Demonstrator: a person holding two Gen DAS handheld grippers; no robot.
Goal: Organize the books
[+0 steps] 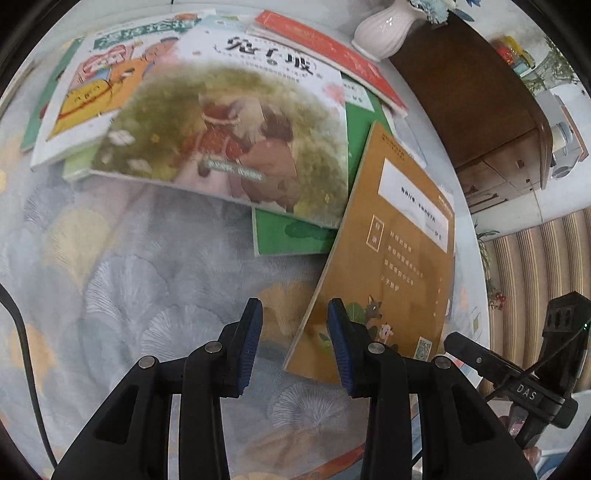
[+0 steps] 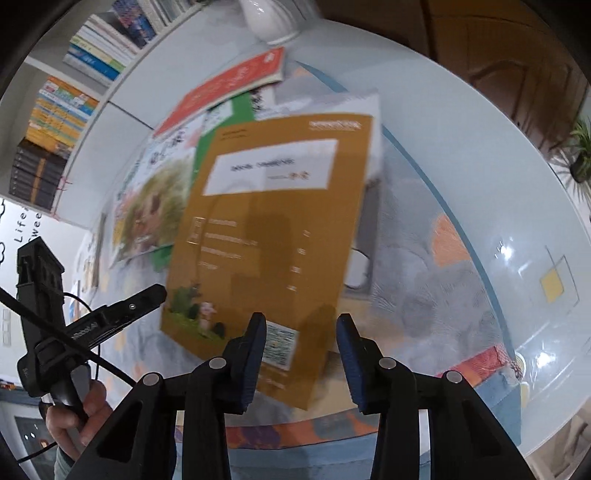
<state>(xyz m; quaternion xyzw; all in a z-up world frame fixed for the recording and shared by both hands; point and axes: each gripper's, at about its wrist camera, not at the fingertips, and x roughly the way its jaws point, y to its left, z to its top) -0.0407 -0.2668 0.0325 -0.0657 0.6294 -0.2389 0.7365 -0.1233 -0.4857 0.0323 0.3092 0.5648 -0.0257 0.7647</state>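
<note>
Table is round with a glass top over a patterned cloth, white vase at the far edge. Book pile sits mid-table, fanned out and misaligned: big rabbit picture book on top, green book poking out underneath, cartoon-cover book to its left, red book at the back by the vase. Mustard-brown book lies askew on the right side of the pile, upper part overlapping the green one, lower corner out on the cloth nearest both claws.

Left gripper: pads apart, nothing between them, right pad over the mustard book's left edge, can't tell if touching. Right gripper: pads apart, book's near corner with the QR code seen between them, no pinch visible.

My read: step in hand is squaring up or lifting the mustard book. Do it well by taking the near edge with one claw, pads flat across the cover and well onto it, not on the corner tip. Thin softcover will likely sag, so steady the opposite edge with the other claw and slide it low rather than dragging the pile along
</note>
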